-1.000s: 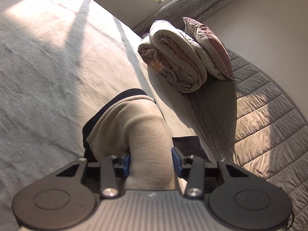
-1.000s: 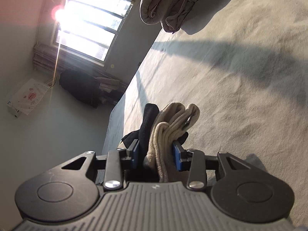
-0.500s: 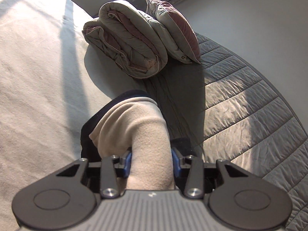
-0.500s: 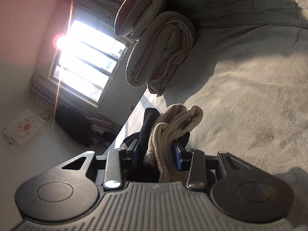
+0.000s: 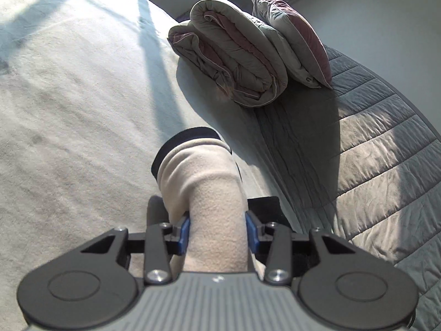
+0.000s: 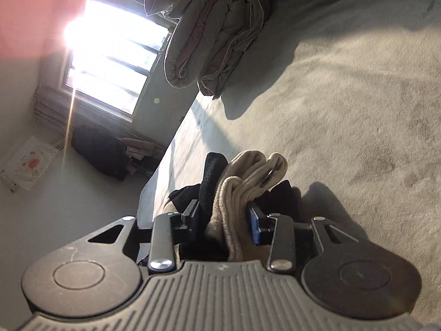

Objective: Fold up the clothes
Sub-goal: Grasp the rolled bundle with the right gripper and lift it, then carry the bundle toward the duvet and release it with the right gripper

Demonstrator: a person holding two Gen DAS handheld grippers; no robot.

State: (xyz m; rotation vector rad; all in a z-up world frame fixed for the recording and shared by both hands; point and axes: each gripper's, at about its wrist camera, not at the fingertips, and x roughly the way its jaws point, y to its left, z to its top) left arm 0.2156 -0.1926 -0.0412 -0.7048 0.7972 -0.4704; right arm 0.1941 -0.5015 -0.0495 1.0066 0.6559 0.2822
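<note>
Fleece garment, beige with black trim, seemingly bunched, clamped in both tongs.

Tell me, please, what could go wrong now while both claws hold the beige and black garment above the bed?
1. The right claw pinches a thick bunch of several layers of the garment; some layers could slip out and spoil the fold.
2. The left claw grips only a narrow beige band of it, so the hanging weight may pull it free.
3. The folded duvet lies close on the bed; a wide swing could catch it.
</note>
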